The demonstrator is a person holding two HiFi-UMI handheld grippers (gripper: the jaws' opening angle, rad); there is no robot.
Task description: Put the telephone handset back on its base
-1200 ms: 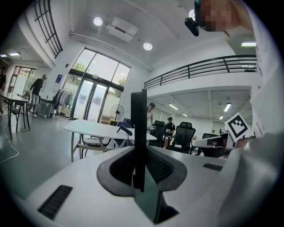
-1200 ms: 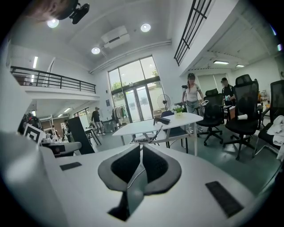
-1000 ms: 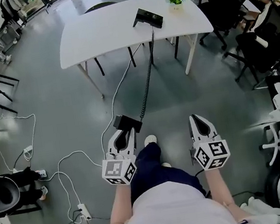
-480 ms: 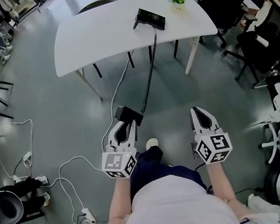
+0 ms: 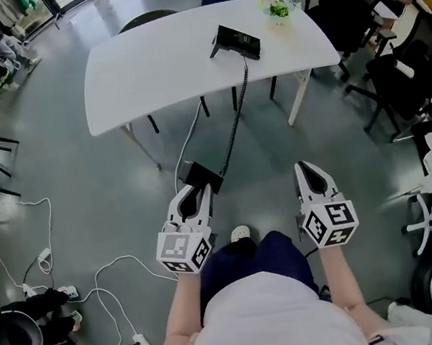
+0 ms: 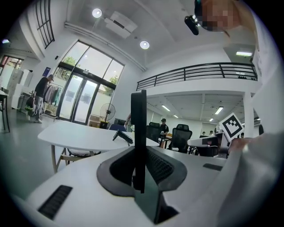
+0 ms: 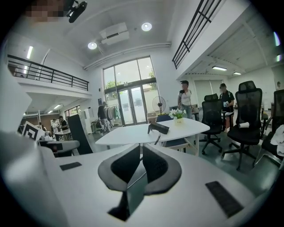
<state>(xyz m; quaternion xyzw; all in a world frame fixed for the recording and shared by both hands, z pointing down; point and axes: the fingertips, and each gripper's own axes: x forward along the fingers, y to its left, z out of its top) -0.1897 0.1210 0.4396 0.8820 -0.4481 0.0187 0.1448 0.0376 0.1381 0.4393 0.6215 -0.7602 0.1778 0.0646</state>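
The person stood on the grey floor some way back from the white table (image 5: 152, 65), a gripper in each hand, both pointed towards it. The left gripper (image 5: 192, 198) had its jaws closed part-way onto the black telephone handset (image 5: 201, 178), which was pinched between the pads. In the left gripper view the handset (image 6: 138, 133) rose edge-on and upright from between the jaws. It was in the air above the floor, well short of the tabletop's near edge.

A black coiled cord (image 5: 232, 121) ran from the handset up over that near edge to the telephone base (image 5: 235, 42). The base sat right of the tabletop's middle, towards the far edge, with its cradle empty. A small potted plant (image 5: 278, 8) stood by the far right corner, near the base but apart from it.

The right gripper (image 5: 307, 170) was level with the left, and its jaws were drawn together with nothing between them.

A white cable (image 5: 108, 256) lay looped on the floor to the person's left, and dark office chairs (image 5: 403, 75) stood off to the right of the table.
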